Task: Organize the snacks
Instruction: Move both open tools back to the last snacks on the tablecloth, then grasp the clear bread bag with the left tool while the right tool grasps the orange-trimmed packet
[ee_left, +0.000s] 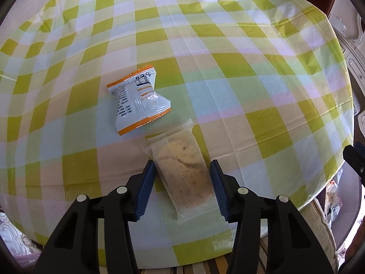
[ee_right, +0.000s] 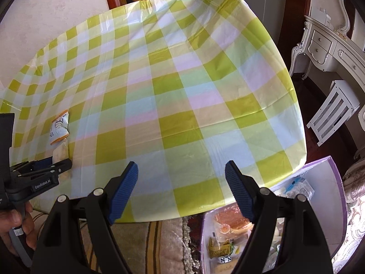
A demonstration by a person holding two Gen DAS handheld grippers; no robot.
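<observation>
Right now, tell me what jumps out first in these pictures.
The green checked tablecloth fills both views. Near its front edge a clear-wrapped cake lies between the left gripper's blue pads, beside a white-and-orange packet. Under the open right gripper, a purple-rimmed box of snacks sits on the floor.

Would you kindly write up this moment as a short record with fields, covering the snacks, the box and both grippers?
surface: table under a checked cloth
clear packet: lies flat on the cloth, between the left gripper's pads
left gripper: straddles the clear packet; pads close beside it, grip unclear
orange-and-white packet: lies on the cloth just beyond the clear packet, untouched
right gripper: open, empty, above the table's near edge
box: below the table edge, already holding several snacks
</observation>
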